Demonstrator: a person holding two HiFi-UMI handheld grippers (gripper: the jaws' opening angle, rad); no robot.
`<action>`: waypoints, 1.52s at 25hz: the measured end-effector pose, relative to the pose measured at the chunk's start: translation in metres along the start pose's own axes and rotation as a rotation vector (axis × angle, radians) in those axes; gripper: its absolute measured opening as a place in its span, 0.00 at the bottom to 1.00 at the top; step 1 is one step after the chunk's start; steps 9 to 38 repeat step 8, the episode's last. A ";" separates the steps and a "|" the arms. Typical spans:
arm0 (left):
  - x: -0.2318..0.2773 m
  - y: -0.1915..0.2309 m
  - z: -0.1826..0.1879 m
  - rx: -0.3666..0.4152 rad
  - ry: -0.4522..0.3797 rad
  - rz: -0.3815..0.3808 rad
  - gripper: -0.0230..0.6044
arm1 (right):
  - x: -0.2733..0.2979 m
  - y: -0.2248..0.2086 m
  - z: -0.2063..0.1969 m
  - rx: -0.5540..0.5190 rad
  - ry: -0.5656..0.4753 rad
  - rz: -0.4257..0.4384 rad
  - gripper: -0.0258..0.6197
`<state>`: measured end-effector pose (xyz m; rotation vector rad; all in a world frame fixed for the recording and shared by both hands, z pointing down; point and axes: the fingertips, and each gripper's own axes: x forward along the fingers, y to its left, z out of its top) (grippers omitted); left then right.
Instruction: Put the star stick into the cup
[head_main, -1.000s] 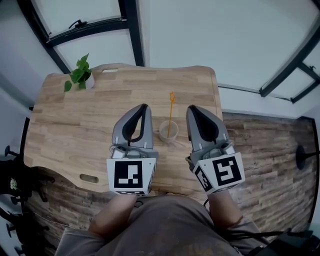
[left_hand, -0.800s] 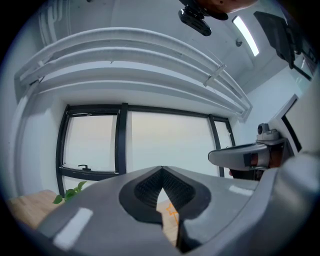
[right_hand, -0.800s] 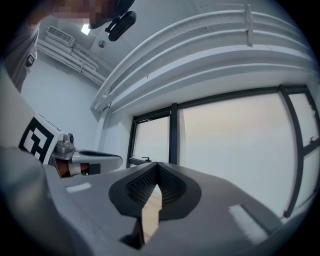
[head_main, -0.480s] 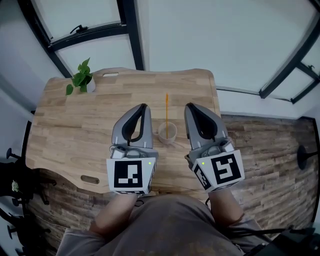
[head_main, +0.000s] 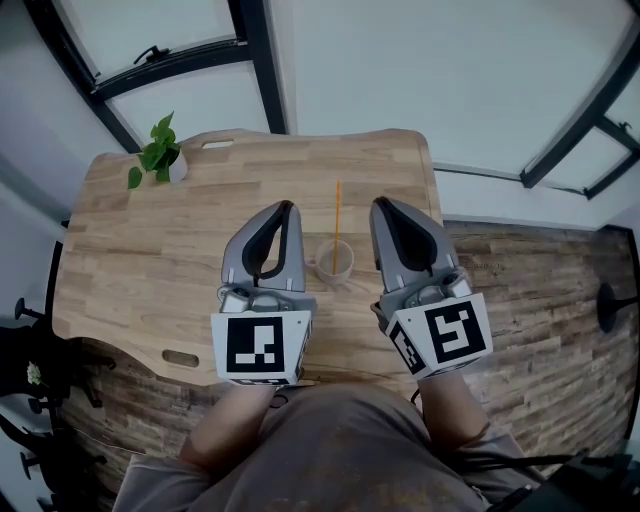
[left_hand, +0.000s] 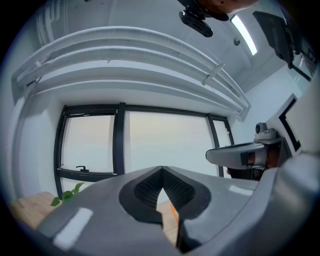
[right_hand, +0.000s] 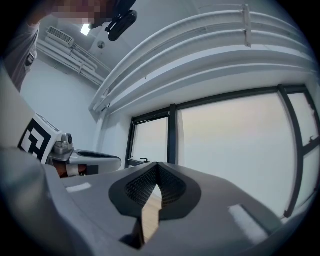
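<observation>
A thin orange star stick (head_main: 337, 215) stands in the small clear cup (head_main: 335, 260) on the wooden table (head_main: 150, 250), its upper end pointing toward the far edge. My left gripper (head_main: 289, 208) hovers just left of the cup and my right gripper (head_main: 377, 204) just right of it. Both are shut, hold nothing, and do not touch the cup. In the left gripper view the shut left gripper (left_hand: 161, 170) aims above the table, with a bit of the orange stick (left_hand: 173, 210) below the tips. In the right gripper view, the right gripper (right_hand: 157, 165) also has its tips together.
A small green plant (head_main: 158, 155) sits at the table's far left corner. The table's right edge (head_main: 437, 215) drops to plank flooring (head_main: 530, 290). Black window frames (head_main: 255, 60) and a white wall lie beyond the far edge.
The stick in the cup has swung from a slight rightward lean to nearly straight. Both grippers stay shut beside the cup, hardly moved.
</observation>
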<state>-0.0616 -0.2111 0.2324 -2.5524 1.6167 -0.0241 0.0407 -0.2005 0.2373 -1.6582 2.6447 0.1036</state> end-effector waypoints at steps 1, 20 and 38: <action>0.001 0.000 0.000 0.000 0.002 -0.001 0.04 | 0.001 -0.001 0.000 0.002 0.000 -0.001 0.08; 0.008 0.005 -0.003 0.002 0.007 0.009 0.04 | 0.009 -0.005 -0.002 0.008 -0.004 0.001 0.08; 0.008 0.005 -0.003 0.002 0.007 0.009 0.04 | 0.009 -0.005 -0.002 0.008 -0.004 0.001 0.08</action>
